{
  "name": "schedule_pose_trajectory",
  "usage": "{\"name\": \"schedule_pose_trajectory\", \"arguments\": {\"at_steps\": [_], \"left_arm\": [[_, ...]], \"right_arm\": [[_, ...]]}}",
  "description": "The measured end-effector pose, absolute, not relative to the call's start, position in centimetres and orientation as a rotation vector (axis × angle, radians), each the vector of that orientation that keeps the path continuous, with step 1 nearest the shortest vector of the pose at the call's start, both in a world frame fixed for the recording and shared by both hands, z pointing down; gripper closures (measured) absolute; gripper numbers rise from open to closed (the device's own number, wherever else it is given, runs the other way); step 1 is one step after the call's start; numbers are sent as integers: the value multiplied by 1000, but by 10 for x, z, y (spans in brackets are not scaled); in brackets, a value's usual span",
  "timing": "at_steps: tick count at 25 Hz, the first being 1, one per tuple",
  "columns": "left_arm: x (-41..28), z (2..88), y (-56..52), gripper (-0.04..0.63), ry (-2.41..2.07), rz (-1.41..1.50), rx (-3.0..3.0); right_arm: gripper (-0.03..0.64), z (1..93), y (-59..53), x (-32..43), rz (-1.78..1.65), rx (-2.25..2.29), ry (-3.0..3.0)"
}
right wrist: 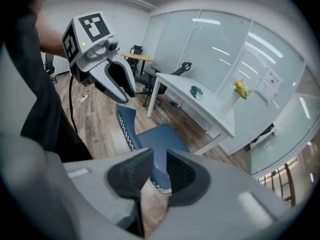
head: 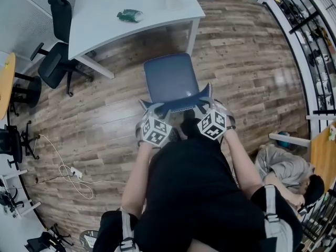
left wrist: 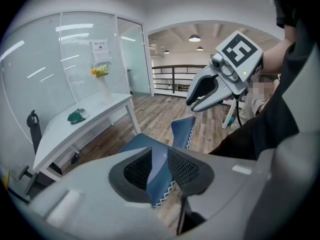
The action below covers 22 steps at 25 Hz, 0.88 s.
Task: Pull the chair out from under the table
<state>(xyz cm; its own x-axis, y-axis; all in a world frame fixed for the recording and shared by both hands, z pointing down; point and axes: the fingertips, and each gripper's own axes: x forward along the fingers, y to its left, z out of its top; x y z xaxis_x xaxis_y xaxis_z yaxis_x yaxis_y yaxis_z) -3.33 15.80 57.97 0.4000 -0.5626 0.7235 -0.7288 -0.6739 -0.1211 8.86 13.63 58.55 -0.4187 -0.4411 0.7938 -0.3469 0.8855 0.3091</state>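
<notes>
The blue chair (head: 170, 80) stands on the wood floor just in front of the white table (head: 105, 20), its seat out from under the tabletop. My left gripper (head: 149, 109) is shut on the left top corner of the backrest (head: 181, 105). The right gripper (head: 206, 102) is shut on the right top corner. In the left gripper view the blue backrest (left wrist: 156, 176) fills the gap between the pads of the left gripper (left wrist: 159, 160). In the right gripper view a stitched blue corner (right wrist: 159, 176) sits between the pads of the right gripper (right wrist: 159, 165).
A green object (head: 129, 16) lies on the table, and a vase of yellow flowers (left wrist: 101, 79) stands at its far end. Black office chairs (head: 55, 62) stand at the left. A white cable (head: 68, 169) trails over the floor. A person (head: 286, 175) sits low at the right by a railing (head: 315, 46).
</notes>
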Motion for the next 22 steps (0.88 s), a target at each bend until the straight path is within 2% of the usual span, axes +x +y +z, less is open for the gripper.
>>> {"name": "schedule_pose_trajectory", "arguments": {"at_steps": [4,9,19,22], "left_arm": [[-42,546,139,491,-1251,1033,2468],[-54,478,112,504,-1426,755,2490],[-58,393,102,529,-1534,541,2598],[-58,379,105,544,-1572,485,2621]], "right_arm": [[543,543,116,77,-170,659,-2118],[552,481,98,52,-172,735,-2270],[614,380,96,22,-172,847,-2566],[614,362,99,21,-137,868,-2639]]}}
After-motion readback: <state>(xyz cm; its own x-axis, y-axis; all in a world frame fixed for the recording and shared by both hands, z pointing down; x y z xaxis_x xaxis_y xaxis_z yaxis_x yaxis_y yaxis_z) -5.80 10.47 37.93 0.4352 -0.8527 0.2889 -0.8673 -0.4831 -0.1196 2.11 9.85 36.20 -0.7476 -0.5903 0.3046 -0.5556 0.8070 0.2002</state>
